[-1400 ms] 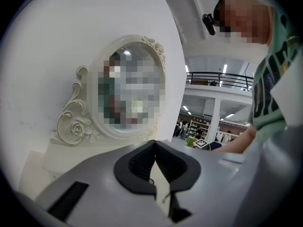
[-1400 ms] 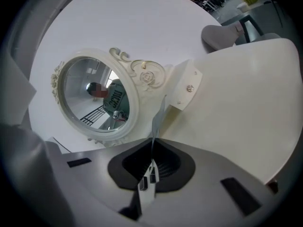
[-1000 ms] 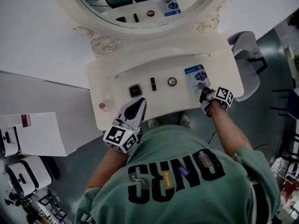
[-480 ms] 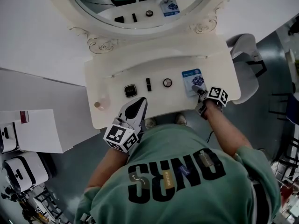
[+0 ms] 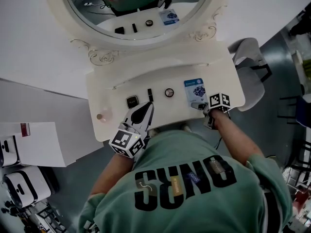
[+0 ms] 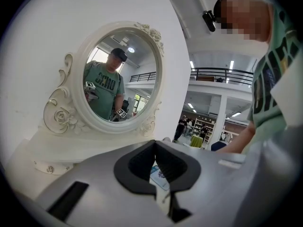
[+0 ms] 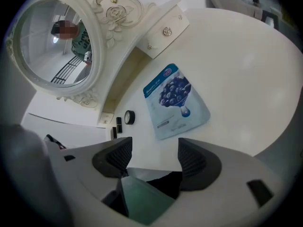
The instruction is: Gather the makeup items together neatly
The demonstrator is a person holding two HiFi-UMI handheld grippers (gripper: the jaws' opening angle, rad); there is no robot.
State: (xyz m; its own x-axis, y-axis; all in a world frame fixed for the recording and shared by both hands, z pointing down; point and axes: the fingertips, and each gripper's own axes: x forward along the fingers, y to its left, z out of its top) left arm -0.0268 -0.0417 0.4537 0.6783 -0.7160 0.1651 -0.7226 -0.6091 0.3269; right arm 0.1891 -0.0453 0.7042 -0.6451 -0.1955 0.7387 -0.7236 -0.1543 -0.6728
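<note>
On the white vanity table (image 5: 221,74) a row of makeup items lies: a blue face-mask sachet (image 5: 195,90), a round compact (image 5: 169,92), a black lipstick (image 5: 150,94) and a square black compact (image 5: 132,101). A small pinkish round item (image 5: 100,116) sits apart at the left. My right gripper (image 5: 201,107) hovers just at the sachet's near edge, jaws opening, nothing between them; its own view shows the sachet (image 7: 176,100) flat ahead of the right gripper (image 7: 154,155). My left gripper (image 5: 144,111) is shut and empty, near the table's front edge below the square compact.
An oval ornate mirror (image 5: 141,13) stands at the table's back with small drawers (image 7: 163,32) under it. A white chair (image 5: 249,52) is at the table's right end. White boxes and paper (image 5: 34,144) lie on the floor at the left.
The right gripper's jaws have gone from shut on the sachet to wide apart, and it has drawn back to the sachet's near edge. The left gripper has stayed put.
</note>
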